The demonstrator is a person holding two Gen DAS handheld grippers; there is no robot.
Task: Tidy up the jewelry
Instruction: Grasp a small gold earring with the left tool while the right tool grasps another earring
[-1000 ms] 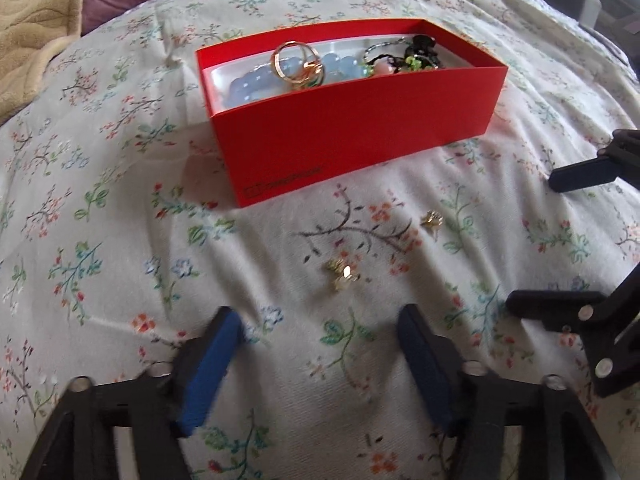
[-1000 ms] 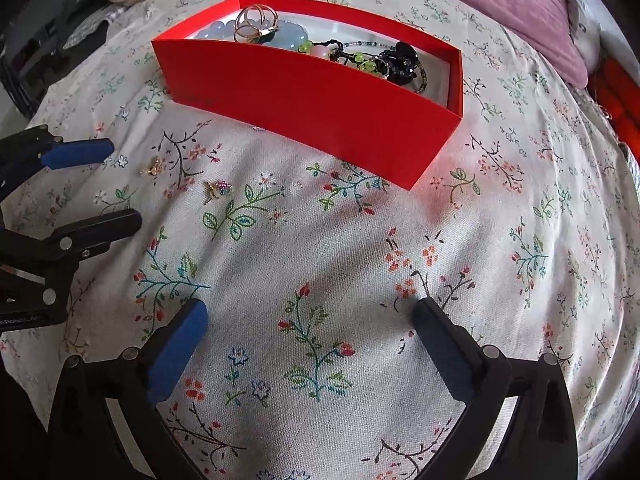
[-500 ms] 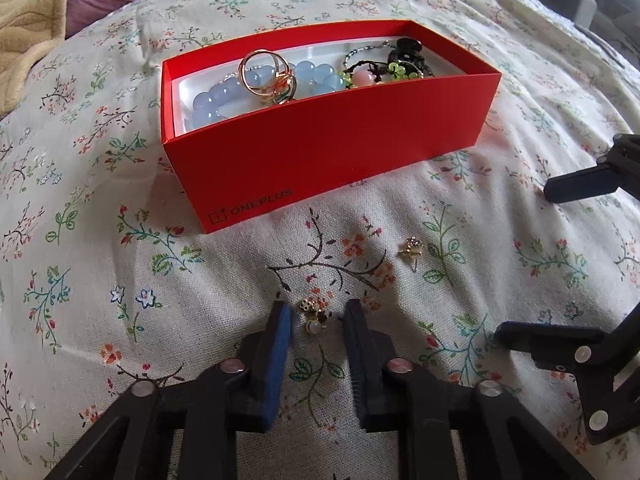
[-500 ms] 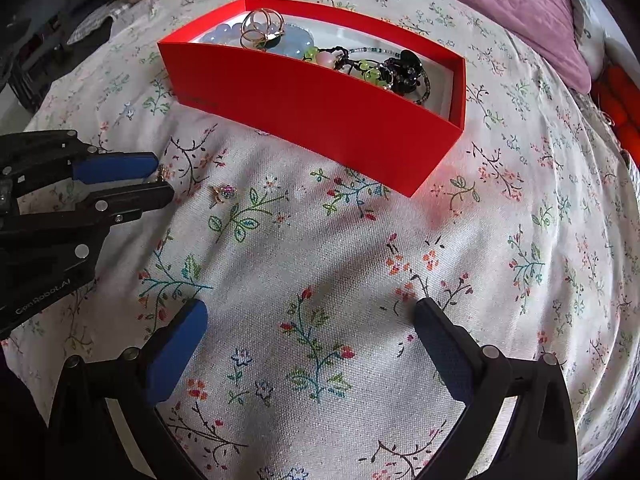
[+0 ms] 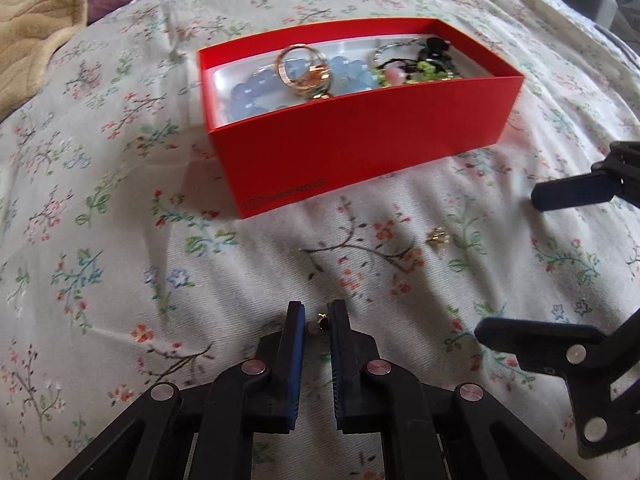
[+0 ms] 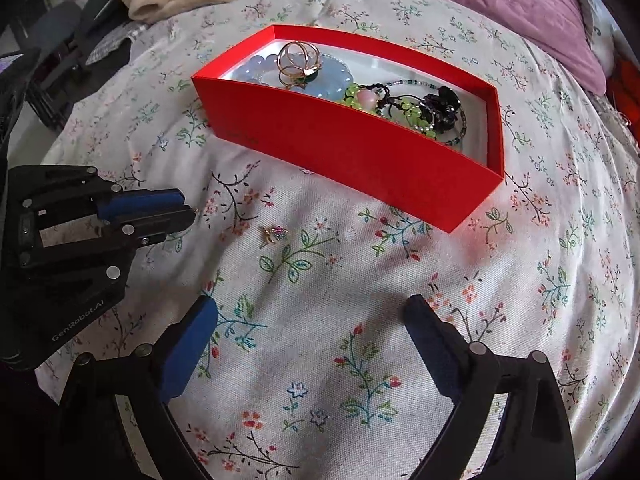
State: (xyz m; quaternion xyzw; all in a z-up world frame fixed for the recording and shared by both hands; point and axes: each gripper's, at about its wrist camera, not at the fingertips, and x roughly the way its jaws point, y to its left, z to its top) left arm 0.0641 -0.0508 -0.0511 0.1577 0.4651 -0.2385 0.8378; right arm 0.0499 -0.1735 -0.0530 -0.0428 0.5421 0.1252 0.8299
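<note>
A red box sits on the floral bedspread and holds a gold ring piece, blue beads and a green and black bracelet. My left gripper is shut on a small gold earring, held just above the cloth in front of the box; it also shows in the right wrist view. A second small earring lies on the cloth, right of it; it also shows in the right wrist view. My right gripper is open and empty, low over the cloth.
The box stands mid-bed. A beige blanket and a purple pillow lie behind it. The bed's edge drops off at the left in the right wrist view.
My left gripper closed its fingers on the small gold earring and lifted it slightly off the cloth. The right gripper stayed open and barely moved.
</note>
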